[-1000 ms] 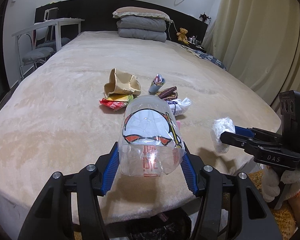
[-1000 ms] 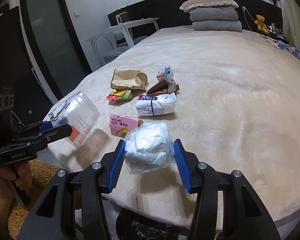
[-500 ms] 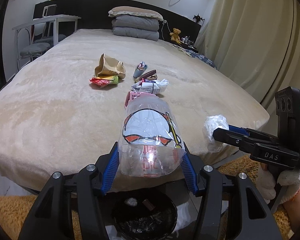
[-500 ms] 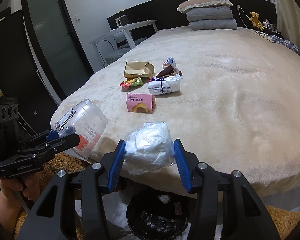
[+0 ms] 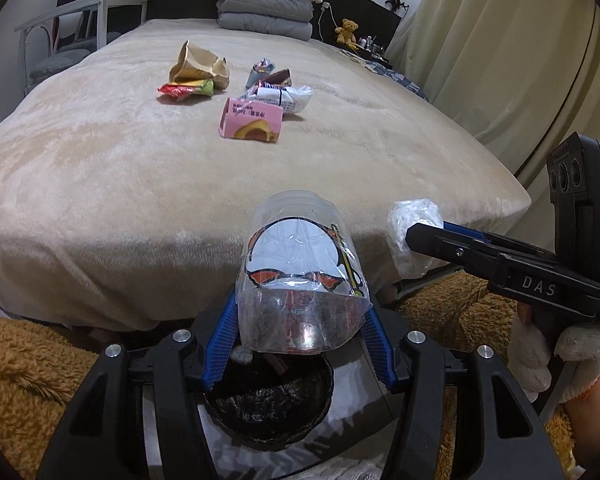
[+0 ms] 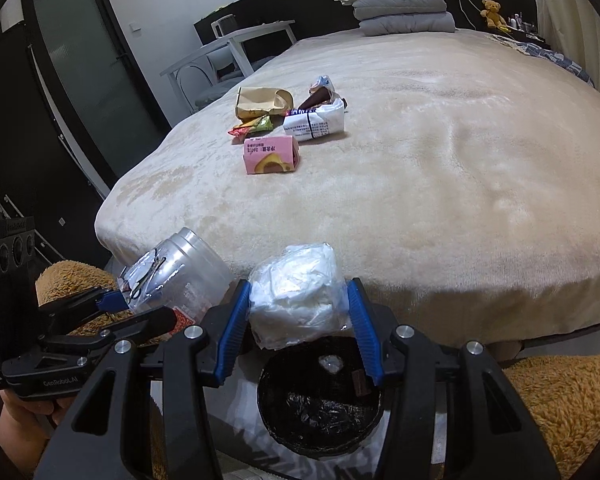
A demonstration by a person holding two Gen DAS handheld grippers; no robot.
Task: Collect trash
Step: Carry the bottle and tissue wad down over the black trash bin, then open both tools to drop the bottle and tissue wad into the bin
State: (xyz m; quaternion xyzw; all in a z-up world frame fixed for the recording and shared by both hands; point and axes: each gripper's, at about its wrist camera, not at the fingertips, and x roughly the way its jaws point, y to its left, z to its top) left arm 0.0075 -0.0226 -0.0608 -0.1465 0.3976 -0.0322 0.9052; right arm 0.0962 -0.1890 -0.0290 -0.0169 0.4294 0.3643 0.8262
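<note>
Trash: jar (image 5: 300, 276) clamped in left gripper (image 5: 298, 344), white bag (image 6: 296, 296) clamped in right gripper (image 6: 298, 328), both above bin (image 6: 320, 408) off bed's (image 5: 100, 184) foot edge.

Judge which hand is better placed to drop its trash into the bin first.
Probably right. Its gripper holds the wad directly above the bin opening. The left gripper holds the jar over the bin's far rim.

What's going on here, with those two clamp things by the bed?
A person is clearing trash off the bed. The left gripper clamps a clear plastic jar, the right gripper a crumpled white plastic bag, both held above a black-lined bin. A pink carton and several wrappers remain on the bed.
</note>
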